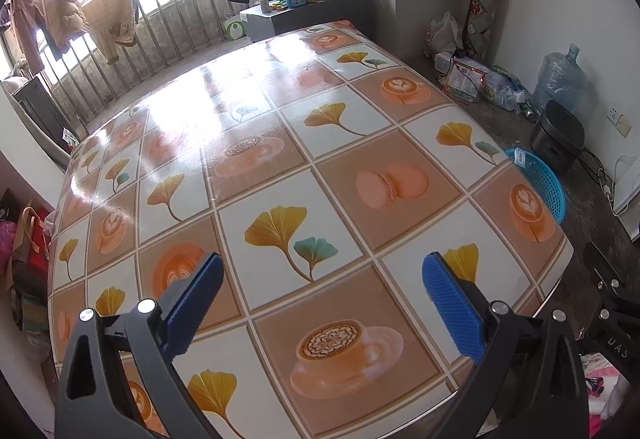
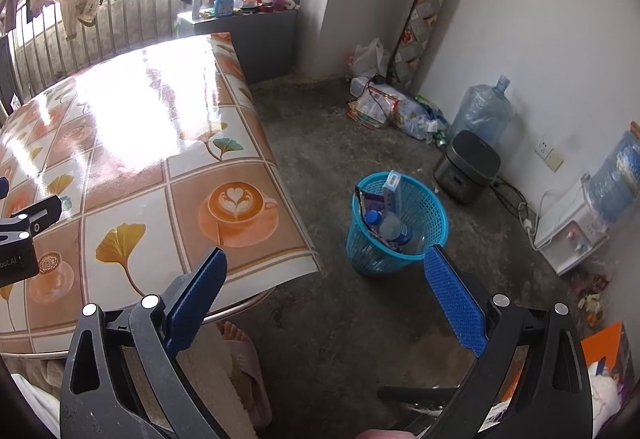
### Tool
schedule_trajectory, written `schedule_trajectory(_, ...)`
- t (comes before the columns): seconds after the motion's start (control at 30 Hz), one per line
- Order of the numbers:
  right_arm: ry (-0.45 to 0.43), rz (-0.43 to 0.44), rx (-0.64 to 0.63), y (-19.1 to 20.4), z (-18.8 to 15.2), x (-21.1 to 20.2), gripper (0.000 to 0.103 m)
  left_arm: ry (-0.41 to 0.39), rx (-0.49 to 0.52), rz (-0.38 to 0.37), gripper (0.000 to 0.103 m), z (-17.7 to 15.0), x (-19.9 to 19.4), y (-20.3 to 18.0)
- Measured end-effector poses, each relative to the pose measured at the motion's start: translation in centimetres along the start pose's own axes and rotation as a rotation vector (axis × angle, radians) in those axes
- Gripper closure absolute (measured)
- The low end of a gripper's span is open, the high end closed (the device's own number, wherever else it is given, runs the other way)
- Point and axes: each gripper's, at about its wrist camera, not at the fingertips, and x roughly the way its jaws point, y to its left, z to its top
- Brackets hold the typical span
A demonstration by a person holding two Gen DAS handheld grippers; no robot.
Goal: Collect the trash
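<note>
The left gripper (image 1: 322, 281) and right gripper (image 2: 324, 275) are both held spread wide, nothing between their blue pads. The blue plastic mesh waste basket (image 2: 416, 239) is seen on the concrete floor (image 2: 320, 159) at one o'clock of the right gripper, beside the table with glossy patterned oilcloth (image 2: 140, 167). A clear plastic bottle (image 2: 394, 229) and what appears to be a carton (image 2: 391, 188) are stacked inside. In the left view, the basket is half cut off by the table edge.

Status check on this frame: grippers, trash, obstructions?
Left gripper open, empty, over the table. Right gripper open, empty, above the floor. Blue basket holds a bottle and packaging. Nothing blocking the basket.
</note>
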Motion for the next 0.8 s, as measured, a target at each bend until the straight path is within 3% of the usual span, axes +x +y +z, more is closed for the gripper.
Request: schedule_trajectory(0.8, -0.003, -0.006, -0.001, -0.29, 0.11, -0.16, 0.008, -0.003, 0.006, -0.001, 0.006, -0.11, -0.25, -0.14)
